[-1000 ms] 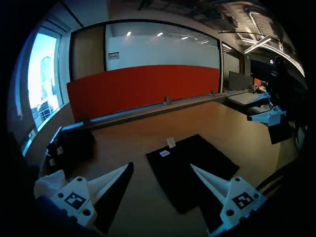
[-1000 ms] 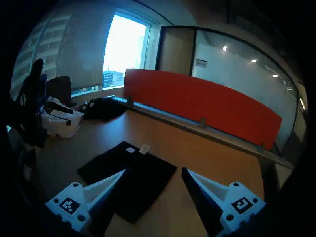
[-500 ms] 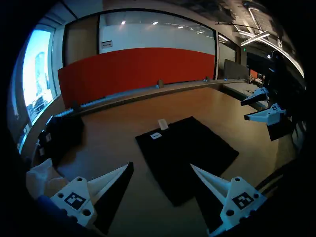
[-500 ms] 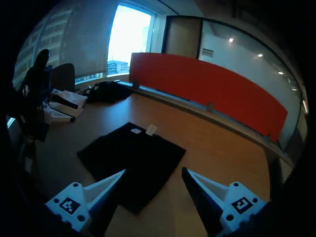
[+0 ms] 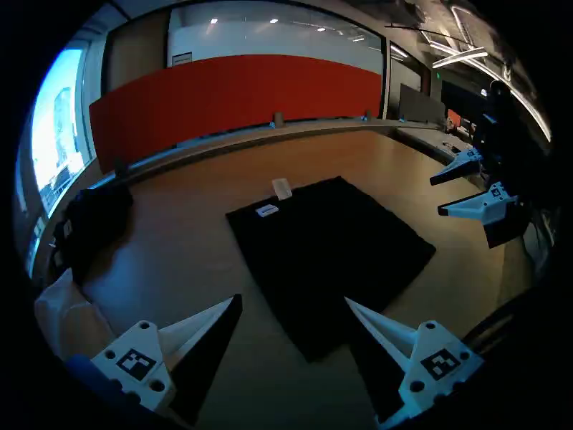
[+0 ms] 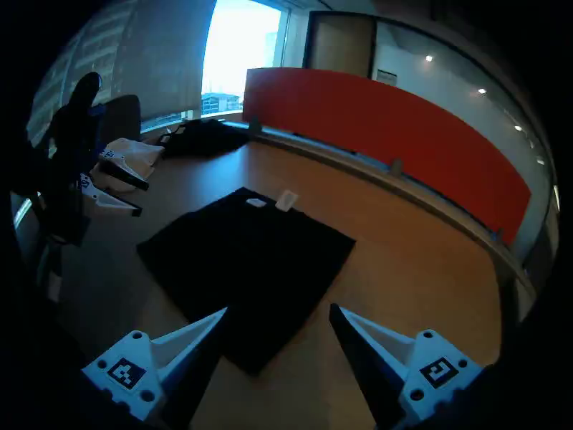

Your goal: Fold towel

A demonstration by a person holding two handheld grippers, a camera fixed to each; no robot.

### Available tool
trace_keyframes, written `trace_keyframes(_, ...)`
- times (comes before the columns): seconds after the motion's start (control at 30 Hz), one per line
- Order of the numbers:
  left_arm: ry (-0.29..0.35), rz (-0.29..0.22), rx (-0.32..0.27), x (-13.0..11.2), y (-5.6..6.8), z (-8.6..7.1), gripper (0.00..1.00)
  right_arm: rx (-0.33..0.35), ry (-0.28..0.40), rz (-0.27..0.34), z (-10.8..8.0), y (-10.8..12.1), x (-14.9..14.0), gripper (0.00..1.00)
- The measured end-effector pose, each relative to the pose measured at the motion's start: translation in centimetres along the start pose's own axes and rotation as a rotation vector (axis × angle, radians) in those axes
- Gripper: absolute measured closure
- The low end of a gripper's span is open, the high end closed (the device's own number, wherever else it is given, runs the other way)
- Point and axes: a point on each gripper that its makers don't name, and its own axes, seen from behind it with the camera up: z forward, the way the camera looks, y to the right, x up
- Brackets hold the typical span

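Towel (image 5: 329, 244) lies flat on the counter (image 5: 179, 251), its long axis running away from me toward the far edge with the white tag (image 5: 266, 211). Its near corner points into the gap of my left tongs (image 5: 292, 299), apart and empty. My right tongs (image 6: 278, 308), also apart, face that corner; I judge neither nearer

The towel (image 5: 329, 247) is black, a rectangular cloth spread flat on the wooden table (image 5: 179, 244). Its surface lies smooth, with all four corners laid out. A small white label (image 5: 267, 211) sits on the cloth near one corner. Just beside it, a white tag (image 5: 282, 188) projects past the same edge onto the table.
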Motion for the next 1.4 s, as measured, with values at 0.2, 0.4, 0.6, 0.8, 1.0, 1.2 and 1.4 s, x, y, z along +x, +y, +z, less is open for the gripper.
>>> trace_keyframes(0.2,-0.053,0.013,-0.028,-2.2,0.7,1.0,0.05,0.022,-0.040,0.007,1.0,-0.9,-2.1,0.00)
trace_keyframes(0.4,-0.100,0.011,-0.052,-4.1,1.4,1.8,0.05,0.040,-0.081,0.003,1.6,-1.7,-4.2,0.00)
trace_keyframes(0.6,-0.138,0.011,-0.076,-5.4,2.0,2.3,0.06,0.054,-0.117,0.001,2.1,-2.2,-5.8,0.00)
trace_keyframes(0.8,-0.175,0.020,-0.083,-6.5,2.4,2.6,0.06,0.061,-0.144,0.012,2.3,-2.4,-7.0,0.00)
trace_keyframes(1.0,-0.210,0.032,-0.088,-7.5,2.6,2.8,0.05,0.078,-0.167,0.015,2.3,-2.9,-7.7,0.01)
trace_keyframes(1.2,-0.228,0.026,-0.094,-7.9,2.9,2.9,0.06,0.099,-0.183,0.017,2.5,-3.3,-8.2,0.07)
trace_keyframes(1.4,-0.234,0.028,-0.098,-7.8,3.0,3.1,0.07,0.111,-0.195,0.021,2.9,-3.5,-8.6,0.13)
